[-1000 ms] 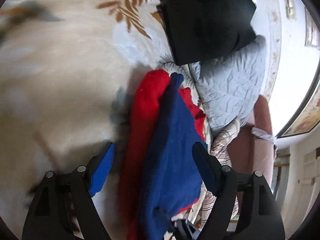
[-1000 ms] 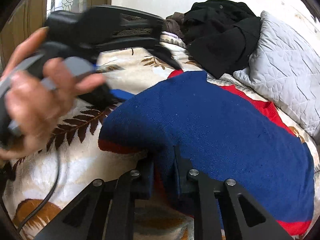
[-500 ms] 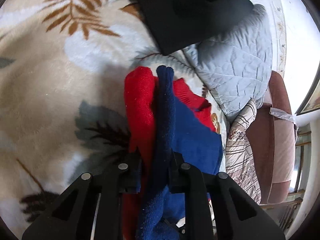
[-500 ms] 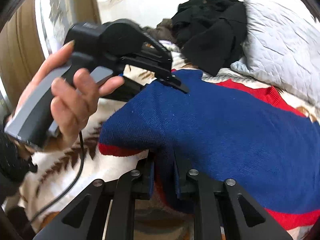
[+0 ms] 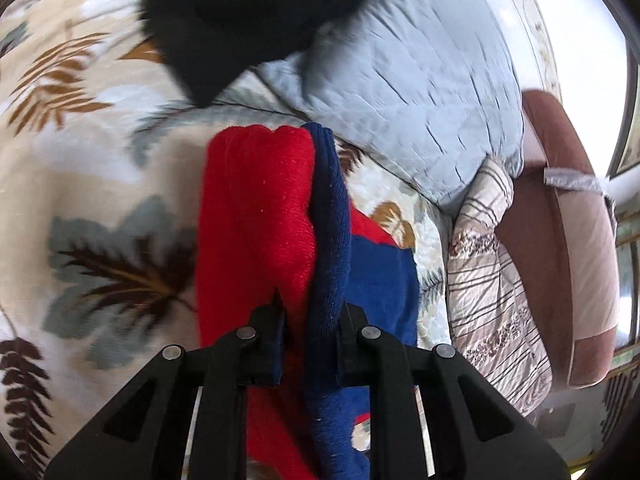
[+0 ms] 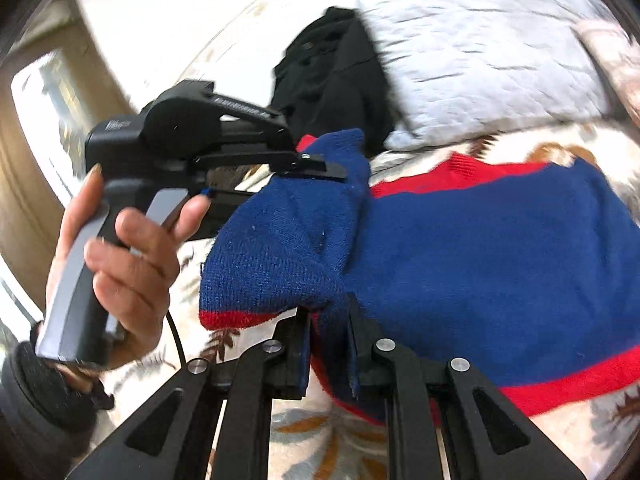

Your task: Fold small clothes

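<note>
Left gripper (image 5: 311,344) newly clamped, seemingly raising blue-and-red sweater (image 5: 256,216) edge.

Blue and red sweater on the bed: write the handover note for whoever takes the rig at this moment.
Left tool: shut on the blue and red sweater, pinching its far edge.
Right tool: shut on the same sweater at the near edge.
Sweater: held edge lifted off the leaf-print bedspread, the rest lying on it; black garment and grey quilted pillow lie behind it.
Done: both edges gripped.
Left: carry the held edge over to make the fold, lay it flat, release; probably another fold after.
</note>
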{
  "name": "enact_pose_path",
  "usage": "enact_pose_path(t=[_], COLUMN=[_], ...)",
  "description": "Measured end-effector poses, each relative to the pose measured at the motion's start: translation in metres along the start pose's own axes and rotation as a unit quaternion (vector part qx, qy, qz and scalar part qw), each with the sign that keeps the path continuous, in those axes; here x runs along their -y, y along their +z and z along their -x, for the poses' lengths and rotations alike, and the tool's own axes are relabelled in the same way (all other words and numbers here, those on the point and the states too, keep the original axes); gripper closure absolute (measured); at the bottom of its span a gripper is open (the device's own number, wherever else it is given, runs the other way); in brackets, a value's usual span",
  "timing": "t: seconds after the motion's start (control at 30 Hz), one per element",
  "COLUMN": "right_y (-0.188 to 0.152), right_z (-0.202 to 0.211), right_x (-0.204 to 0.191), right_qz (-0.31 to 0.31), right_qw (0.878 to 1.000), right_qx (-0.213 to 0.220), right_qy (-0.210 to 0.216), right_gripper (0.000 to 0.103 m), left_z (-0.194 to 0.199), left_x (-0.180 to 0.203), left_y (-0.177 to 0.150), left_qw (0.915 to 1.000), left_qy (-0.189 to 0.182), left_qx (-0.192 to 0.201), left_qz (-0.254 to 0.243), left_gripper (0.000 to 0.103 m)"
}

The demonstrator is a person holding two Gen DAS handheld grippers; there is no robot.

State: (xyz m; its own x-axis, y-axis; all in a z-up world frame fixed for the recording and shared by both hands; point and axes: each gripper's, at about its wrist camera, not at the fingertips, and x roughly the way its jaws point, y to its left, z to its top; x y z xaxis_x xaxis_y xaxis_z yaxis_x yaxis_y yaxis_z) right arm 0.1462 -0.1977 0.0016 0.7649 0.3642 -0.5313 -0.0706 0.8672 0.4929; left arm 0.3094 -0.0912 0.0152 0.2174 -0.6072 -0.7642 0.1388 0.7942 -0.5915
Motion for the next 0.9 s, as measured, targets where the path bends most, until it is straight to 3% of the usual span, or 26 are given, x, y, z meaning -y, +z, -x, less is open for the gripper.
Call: enact_pose_path(t=[0.3,0.53,0.9], right_y=[0.009,0.007,-0.007], right_z=[0.034,0.053,0.08], right_x=[0.068,0.104,0.162], right_qz=[-0.122,-0.174,-0.25], right_qw=[0.993,0.984,0.967], right_qx=[0.01,0.021,0.024], right_qy=[0.0,-0.012,-0.04], right_gripper=[0.09,0.091,0.092], left_z=[-0.065,-0.101,-0.153], left_x=[0.073,0.104,0.147], left_y=[-0.011,-0.021,-0.044], left_qw=[0.9978,0.996,0.9876], left_qy=[0.033,0.042,0.092], left_qx=[-0.035,-0.054,-0.067], left_qz=[-0.045,-0.057,-0.109], left_gripper=[0.088,0.088,0.084])
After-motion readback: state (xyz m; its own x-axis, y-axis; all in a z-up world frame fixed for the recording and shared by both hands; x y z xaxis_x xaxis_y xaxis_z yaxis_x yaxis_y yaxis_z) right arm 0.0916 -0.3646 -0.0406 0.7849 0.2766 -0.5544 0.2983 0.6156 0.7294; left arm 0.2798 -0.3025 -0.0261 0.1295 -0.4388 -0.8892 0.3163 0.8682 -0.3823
